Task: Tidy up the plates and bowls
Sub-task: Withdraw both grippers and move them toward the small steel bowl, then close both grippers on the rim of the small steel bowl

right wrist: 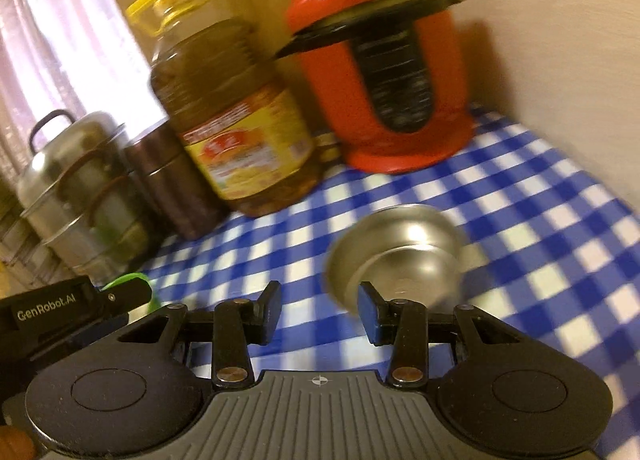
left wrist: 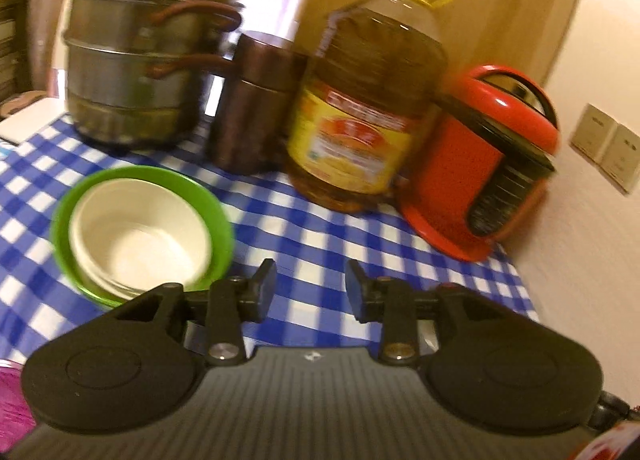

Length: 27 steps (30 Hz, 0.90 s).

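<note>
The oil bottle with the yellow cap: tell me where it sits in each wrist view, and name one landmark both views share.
Left wrist view: the oil bottle stands right of centre at the back, between the brown canister and the red cooker.
Right wrist view: the oil bottle stands left of centre, again left of the red cooker.
Shared landmark: the steel steamer pot, far left in both.

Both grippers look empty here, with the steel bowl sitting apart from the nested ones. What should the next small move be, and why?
Probably ease the right gripper forward onto the steel bowl's near rim. Its jaws stand open and empty just short of it, and that bowl sits alone on the checkered tablecloth, while the white bowls already nest in the green bowl.
</note>
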Each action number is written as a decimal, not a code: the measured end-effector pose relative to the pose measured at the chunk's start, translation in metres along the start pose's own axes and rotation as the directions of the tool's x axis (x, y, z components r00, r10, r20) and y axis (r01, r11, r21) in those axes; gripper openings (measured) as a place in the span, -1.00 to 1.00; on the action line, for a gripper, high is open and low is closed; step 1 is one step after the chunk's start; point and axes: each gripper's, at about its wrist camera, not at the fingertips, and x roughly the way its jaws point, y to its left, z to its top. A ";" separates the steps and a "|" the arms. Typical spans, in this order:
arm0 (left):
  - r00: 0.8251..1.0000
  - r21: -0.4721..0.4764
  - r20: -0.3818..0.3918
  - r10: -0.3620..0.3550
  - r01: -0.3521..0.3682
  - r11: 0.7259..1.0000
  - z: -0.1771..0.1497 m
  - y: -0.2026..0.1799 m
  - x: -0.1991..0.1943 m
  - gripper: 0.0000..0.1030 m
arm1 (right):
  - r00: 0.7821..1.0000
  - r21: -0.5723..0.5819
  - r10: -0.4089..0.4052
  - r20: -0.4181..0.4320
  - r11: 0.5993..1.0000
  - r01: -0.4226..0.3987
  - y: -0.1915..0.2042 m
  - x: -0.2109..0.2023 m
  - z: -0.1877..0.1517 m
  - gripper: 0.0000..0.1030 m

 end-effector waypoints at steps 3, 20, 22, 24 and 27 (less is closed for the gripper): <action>0.999 0.014 -0.021 -0.041 0.041 0.999 -0.006 -0.013 0.008 -0.29 | 0.997 -0.016 -0.067 0.048 0.998 0.068 -0.012 -0.010 -0.001 -0.18; 0.971 0.079 -0.151 -0.185 0.198 0.977 -0.035 -0.060 0.069 -0.23 | 0.989 0.114 -0.145 0.031 0.983 0.141 -0.060 0.005 0.004 -0.19; 0.969 0.091 -0.159 -0.191 0.207 0.974 -0.036 -0.064 0.073 -0.23 | 0.989 0.113 -0.147 0.031 0.983 0.143 -0.060 0.008 0.005 -0.18; 0.965 0.100 -0.182 -0.188 0.208 0.973 -0.038 -0.068 0.080 -0.23 | 0.988 0.105 -0.152 0.029 0.983 0.148 -0.060 0.011 0.005 -0.19; 0.962 0.095 -0.193 -0.194 0.215 0.972 -0.040 -0.069 0.088 -0.25 | 0.987 0.093 -0.156 0.025 0.984 0.153 -0.062 0.016 0.005 -0.19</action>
